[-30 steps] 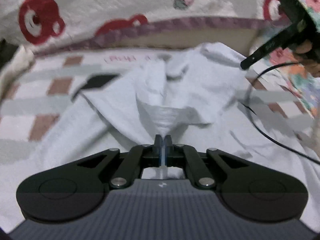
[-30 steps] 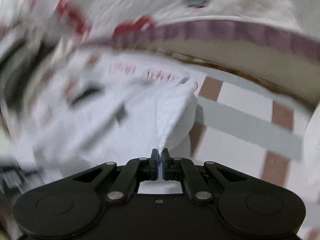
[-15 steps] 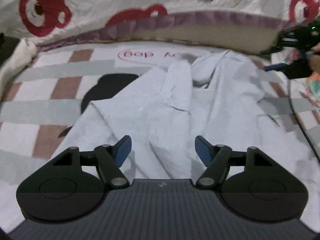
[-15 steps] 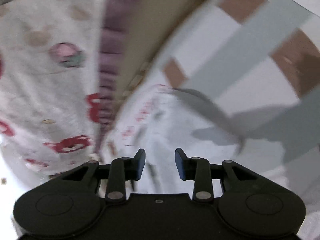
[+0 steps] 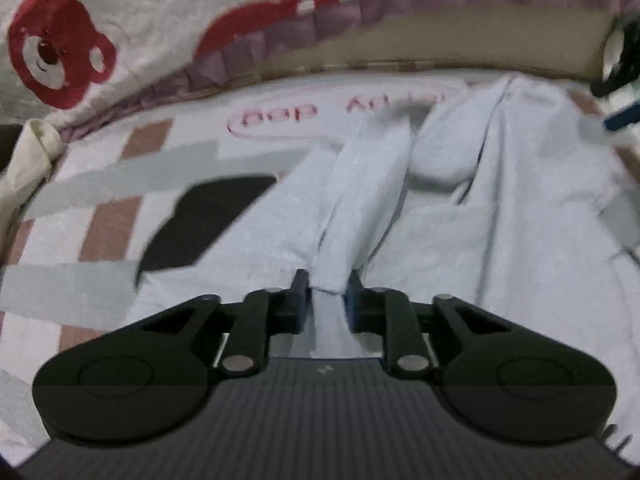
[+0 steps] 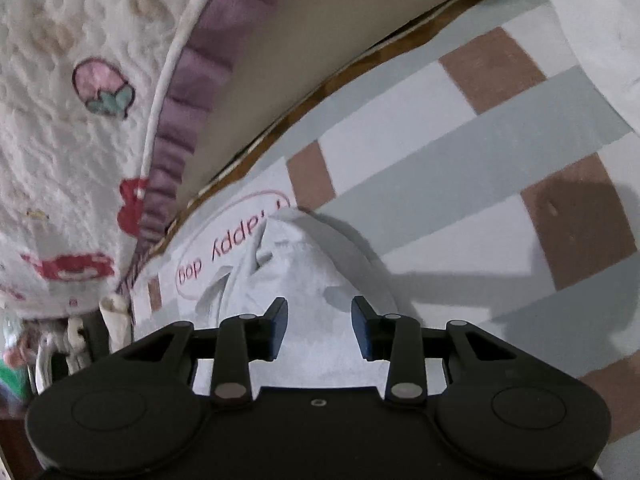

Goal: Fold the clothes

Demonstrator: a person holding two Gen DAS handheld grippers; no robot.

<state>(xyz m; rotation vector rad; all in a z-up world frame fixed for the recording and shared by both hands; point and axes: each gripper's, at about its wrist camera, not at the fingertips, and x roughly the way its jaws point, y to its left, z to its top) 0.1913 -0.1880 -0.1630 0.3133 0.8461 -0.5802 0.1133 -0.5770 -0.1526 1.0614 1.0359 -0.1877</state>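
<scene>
Pale-blue cotton garment (image 5: 440,240) lies rumpled on the checked mat (image 5: 80,216). Left gripper (image 5: 326,288) fingers pinch a raised ridge of it; right gripper (image 6: 318,320) fingers spread, opening, over its edge. Next: right regrasps before folding.

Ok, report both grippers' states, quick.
Left gripper: closed on a fold of the pale blue garment.
Right gripper: open, holding nothing, garment under its jaws.
</scene>
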